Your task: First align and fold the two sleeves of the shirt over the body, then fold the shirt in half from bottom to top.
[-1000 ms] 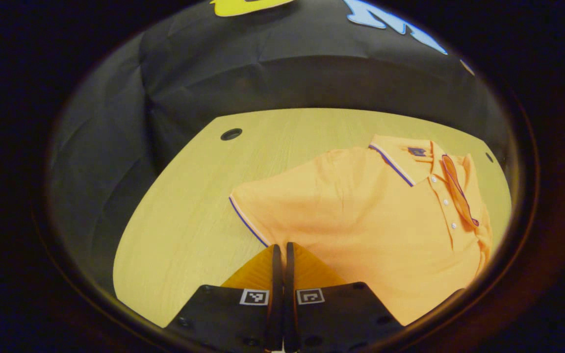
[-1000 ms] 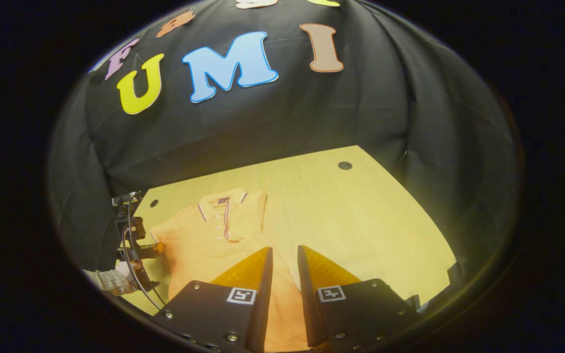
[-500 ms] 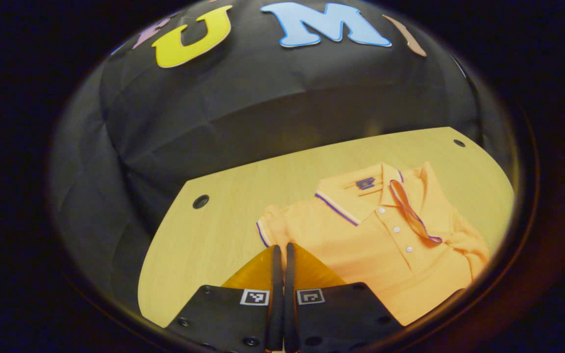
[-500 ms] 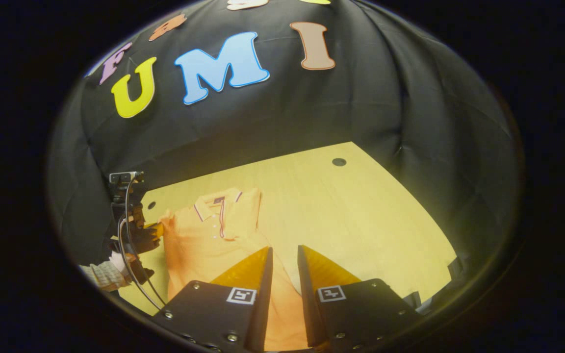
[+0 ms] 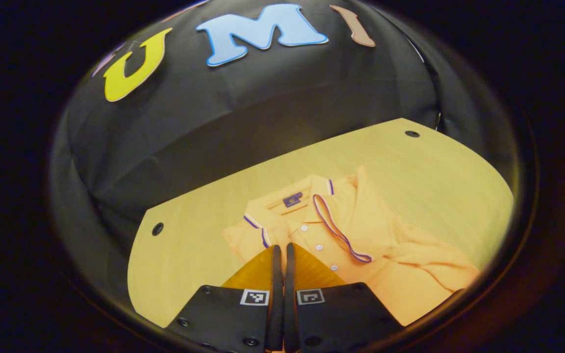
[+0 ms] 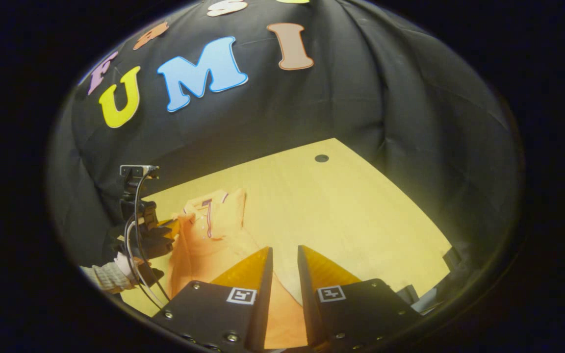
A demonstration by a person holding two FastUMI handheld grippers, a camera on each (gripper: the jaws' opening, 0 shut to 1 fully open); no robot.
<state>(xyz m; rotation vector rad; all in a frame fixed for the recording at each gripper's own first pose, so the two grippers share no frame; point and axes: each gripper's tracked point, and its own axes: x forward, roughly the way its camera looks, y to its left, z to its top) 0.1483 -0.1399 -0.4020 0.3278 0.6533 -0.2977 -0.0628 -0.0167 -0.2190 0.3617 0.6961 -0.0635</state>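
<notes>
An orange polo shirt [image 5: 361, 230] with blue-and-white trim lies on the wooden table [image 5: 424, 166], collar [image 5: 287, 201] toward the booth wall. My left gripper [image 5: 280, 249] is shut on the shirt's left sleeve. The sleeve's trimmed cuff [image 5: 263, 238] sits at the fingertips, lifted over the chest beside the button placket. The cloth on the shirt's other side is bunched in folds [image 5: 420, 257]. My right gripper [image 6: 285, 251] hangs above the shirt's lower part [image 6: 277, 314], its fingers a narrow gap apart with nothing gripped. The right gripper view shows the left gripper [image 6: 167, 228] and the hand [image 6: 115, 274] holding it.
The table has round holes near its far corners [image 5: 412, 134] [image 5: 157, 228] [image 6: 321, 158]. Bare wood lies to the right of the shirt [image 6: 361, 220]. Black cloth walls stand close behind the table. A cable [image 6: 138, 230] runs from the left gripper's camera.
My left gripper, still shut, has carried the sleeve cuff inward from the shirt's outer side to over the chest by the collar. The right gripper has barely moved.
</notes>
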